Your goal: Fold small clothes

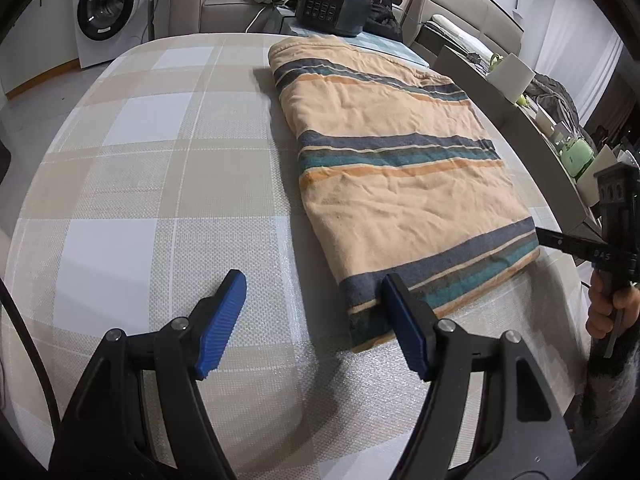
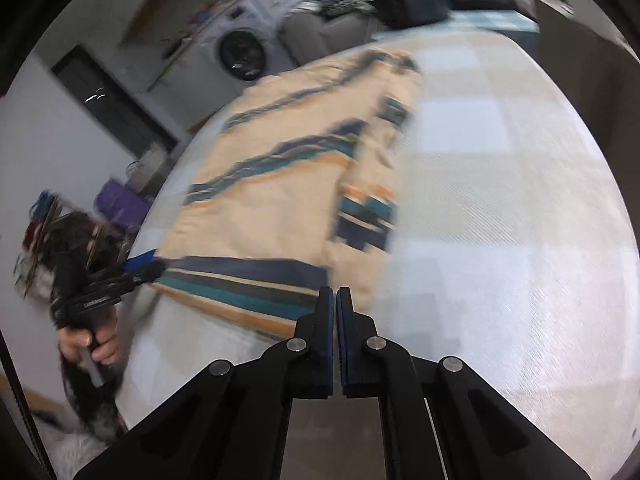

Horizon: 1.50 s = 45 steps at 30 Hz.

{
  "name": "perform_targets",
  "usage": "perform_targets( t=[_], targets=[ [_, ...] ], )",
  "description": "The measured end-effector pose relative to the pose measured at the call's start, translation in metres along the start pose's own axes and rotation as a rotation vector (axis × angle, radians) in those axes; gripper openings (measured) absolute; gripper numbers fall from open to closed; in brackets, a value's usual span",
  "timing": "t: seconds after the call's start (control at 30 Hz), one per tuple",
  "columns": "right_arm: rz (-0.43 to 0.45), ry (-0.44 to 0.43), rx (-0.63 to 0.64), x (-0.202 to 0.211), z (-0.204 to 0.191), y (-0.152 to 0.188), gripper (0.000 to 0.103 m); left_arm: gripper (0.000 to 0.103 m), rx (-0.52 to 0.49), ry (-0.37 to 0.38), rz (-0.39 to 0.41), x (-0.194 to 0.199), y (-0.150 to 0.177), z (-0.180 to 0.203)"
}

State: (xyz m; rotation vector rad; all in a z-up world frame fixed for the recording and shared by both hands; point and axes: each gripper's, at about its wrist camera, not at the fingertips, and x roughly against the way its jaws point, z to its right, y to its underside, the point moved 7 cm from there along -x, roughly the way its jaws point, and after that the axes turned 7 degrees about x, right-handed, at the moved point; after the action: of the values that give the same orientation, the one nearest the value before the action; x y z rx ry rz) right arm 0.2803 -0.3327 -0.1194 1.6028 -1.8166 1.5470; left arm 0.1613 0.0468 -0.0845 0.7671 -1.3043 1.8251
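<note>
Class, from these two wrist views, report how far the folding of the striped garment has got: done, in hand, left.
Done: the striped garment lies folded into a narrow rectangle on the checked table.
In hand: the right gripper is shut at its near corner; whether cloth is pinched is unclear. The left gripper stands open at the near edge.
Left: probably another fold.

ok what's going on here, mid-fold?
A person holds a gripper in each hand over a striped peach garment lying partly folded on a checked table. The left gripper is open at the garment's near corner, one finger over the hem, nothing pinched. The right gripper is shut at the garment's near edge; whether it has caught cloth is unclear in the blur.
</note>
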Motion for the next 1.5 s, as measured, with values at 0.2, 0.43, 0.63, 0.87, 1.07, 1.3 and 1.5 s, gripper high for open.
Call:
perform_targets(
  t=[0.2,0.43,0.63,0.87,1.07,1.3,1.5],
  targets=[
    [0.111,-0.112,-0.139,0.033,0.012,0.009,0.040,0.068,0.089,0.086,-0.003,0.010,-0.002,-0.003],
    [0.085,-0.223,-0.257,0.000,0.002,0.012,0.043,0.068,0.053,0.060,-0.001,0.005,-0.002,0.009],
    [0.152,-0.128,-0.168,0.003,-0.017,-0.004,0.009,0.068,0.058,0.046,-0.004,0.000,0.001,0.004],
    [0.083,0.004,-0.120,0.000,-0.013,0.015,0.013,0.068,0.065,0.044,-0.003,0.000,-0.002,-0.002],
    [0.163,0.029,-0.090,0.018,-0.020,0.004,0.049,0.070,0.030,0.006,0.070,0.018,-0.003,0.006],
    [0.318,0.190,0.183,0.051,-0.064,-0.006,0.100,0.102,-0.083,-0.089,0.271,0.049,-0.002,0.023],
    [0.475,0.183,0.263,0.069,-0.086,-0.008,0.103,0.102,-0.117,-0.081,0.419,0.073,0.006,0.038]
  ],
)
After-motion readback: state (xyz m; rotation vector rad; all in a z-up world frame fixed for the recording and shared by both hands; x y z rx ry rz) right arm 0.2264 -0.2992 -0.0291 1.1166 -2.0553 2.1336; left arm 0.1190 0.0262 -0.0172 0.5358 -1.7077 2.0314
